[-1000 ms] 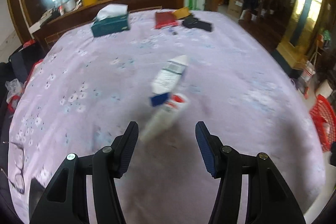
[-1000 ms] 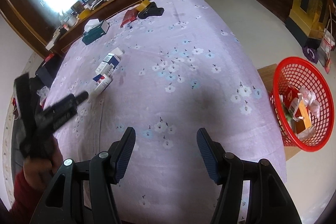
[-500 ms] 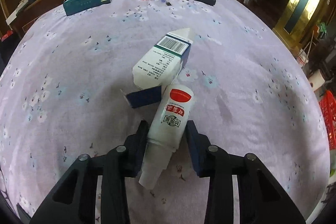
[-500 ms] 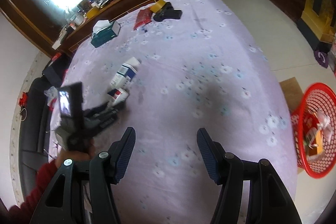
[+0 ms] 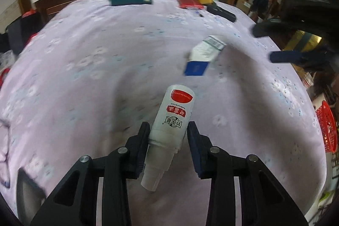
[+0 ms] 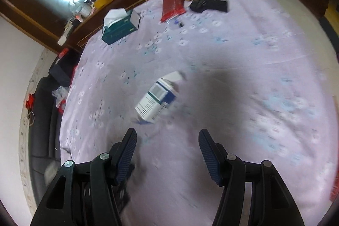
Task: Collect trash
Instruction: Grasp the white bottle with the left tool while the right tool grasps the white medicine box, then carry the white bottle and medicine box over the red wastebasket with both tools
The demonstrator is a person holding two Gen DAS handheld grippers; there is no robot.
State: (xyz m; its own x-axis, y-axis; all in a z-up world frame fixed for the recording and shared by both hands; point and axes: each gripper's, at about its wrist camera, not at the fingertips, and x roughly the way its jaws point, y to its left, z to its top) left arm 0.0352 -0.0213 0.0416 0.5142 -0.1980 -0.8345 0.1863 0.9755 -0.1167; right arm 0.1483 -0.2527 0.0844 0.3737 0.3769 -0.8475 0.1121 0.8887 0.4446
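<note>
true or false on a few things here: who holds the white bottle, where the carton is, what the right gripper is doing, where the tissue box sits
1. The left gripper is shut on the white bottle. True.
2. The blue and white carton is in the right gripper. False: it lies on the lilac floral cloth ahead of the open, empty jaws.
3. The teal tissue box sits at the far side of the cloth. True.
4. The white bottle has a green label at its end. False: the label is red.
5. The red basket stands on the cloth. False: it is off the cloth's edge, lower down.
</note>
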